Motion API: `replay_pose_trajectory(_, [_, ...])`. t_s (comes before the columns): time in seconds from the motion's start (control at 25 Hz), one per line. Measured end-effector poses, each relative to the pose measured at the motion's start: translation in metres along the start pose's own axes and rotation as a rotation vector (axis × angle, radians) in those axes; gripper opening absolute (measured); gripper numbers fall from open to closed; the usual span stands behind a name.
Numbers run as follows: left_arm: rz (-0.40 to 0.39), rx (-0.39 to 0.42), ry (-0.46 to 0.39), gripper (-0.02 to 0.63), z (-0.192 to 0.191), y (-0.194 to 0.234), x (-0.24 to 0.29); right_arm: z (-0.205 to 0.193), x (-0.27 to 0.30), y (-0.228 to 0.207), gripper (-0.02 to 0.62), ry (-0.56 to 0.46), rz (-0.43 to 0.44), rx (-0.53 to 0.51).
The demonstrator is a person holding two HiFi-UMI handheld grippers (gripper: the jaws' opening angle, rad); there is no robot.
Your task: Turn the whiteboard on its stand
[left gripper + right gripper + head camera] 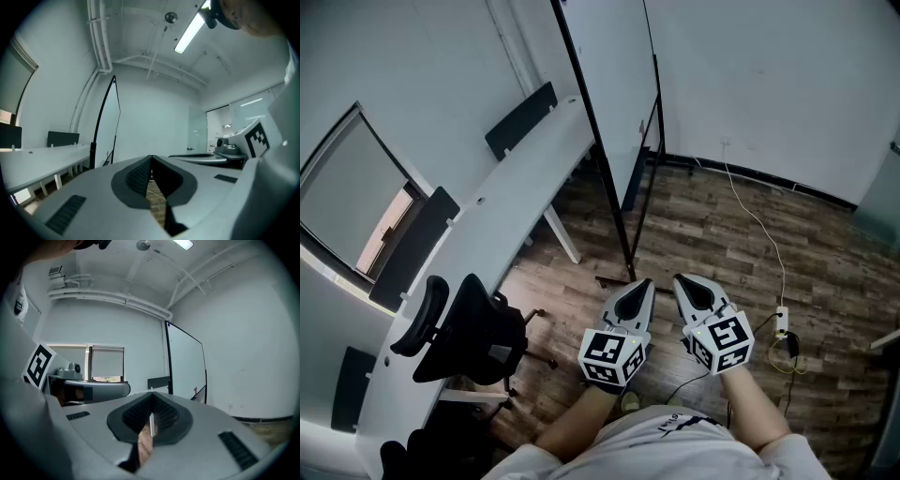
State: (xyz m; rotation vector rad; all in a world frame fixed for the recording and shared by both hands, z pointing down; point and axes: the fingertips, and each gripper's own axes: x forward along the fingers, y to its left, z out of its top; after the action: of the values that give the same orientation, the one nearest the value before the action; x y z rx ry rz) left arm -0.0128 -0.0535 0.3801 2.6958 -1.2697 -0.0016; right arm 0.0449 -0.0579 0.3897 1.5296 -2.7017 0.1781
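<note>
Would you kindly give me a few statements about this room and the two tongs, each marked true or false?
1. The left tongs and the right tongs are both closed and hold nothing. True.
2. The left tongs grip the frame of the whiteboard. False: both tongs are held apart from it, short of its stand.
3. A black office chair stands beside the long white desk. True.
4. The floor is grey carpet. False: it is wood planking.
5. A white power strip lies on the floor to the person's right. True.
</note>
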Motion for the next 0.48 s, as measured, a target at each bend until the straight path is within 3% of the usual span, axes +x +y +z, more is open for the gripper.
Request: replay_pose_trajectory(0.48, [0.001,-0.005,0.020,0.012,-0.015,-0.031,-0.005,-0.008,-0.026,0.005,0.012,-0.001,0.067,0.057])
